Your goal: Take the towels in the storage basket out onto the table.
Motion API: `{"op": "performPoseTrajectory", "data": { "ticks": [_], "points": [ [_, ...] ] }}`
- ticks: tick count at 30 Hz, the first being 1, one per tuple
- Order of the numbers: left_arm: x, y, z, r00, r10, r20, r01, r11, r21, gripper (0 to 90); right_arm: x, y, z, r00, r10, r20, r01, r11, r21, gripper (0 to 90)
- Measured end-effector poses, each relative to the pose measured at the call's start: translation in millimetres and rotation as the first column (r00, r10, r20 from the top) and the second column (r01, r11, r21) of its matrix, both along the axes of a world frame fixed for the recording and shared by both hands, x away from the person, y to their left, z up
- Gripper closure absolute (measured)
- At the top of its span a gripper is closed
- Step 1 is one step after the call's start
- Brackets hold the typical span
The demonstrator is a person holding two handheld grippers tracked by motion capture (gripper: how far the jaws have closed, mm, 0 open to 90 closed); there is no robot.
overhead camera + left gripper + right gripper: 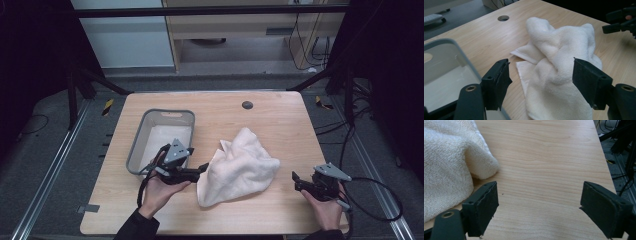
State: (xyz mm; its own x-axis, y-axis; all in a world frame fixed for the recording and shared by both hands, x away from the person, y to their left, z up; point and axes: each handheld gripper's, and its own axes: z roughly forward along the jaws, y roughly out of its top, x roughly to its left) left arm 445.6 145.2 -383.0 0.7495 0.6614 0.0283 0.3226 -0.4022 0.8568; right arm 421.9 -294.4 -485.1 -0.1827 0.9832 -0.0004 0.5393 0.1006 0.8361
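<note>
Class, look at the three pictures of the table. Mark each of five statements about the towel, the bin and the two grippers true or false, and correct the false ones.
1. The towel lies crumpled on the table. True.
2. The towel is inside the bin. False: it lies on the table, to the right of the bin in the high view.
3. The left gripper has its jaws open, pointing at the towel. True.
4. The right gripper is clamped on the towel. False: its jaws are open with bare table between them.
5. The bin is red. False: it is grey.
</note>
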Motion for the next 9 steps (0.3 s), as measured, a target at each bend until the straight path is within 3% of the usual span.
{"op": "performPoseTrajectory", "data": {
  "ticks": [9],
  "points": [
    [-7.7,41.3,-0.6,0.9941,0.106,0.022,-0.105,0.9940,-0.031,30.0,0.6,0.4,-0.7,0.9998,0.016,-0.007,-0.016,0.9999,-0.004,12.3]
  ]
}}
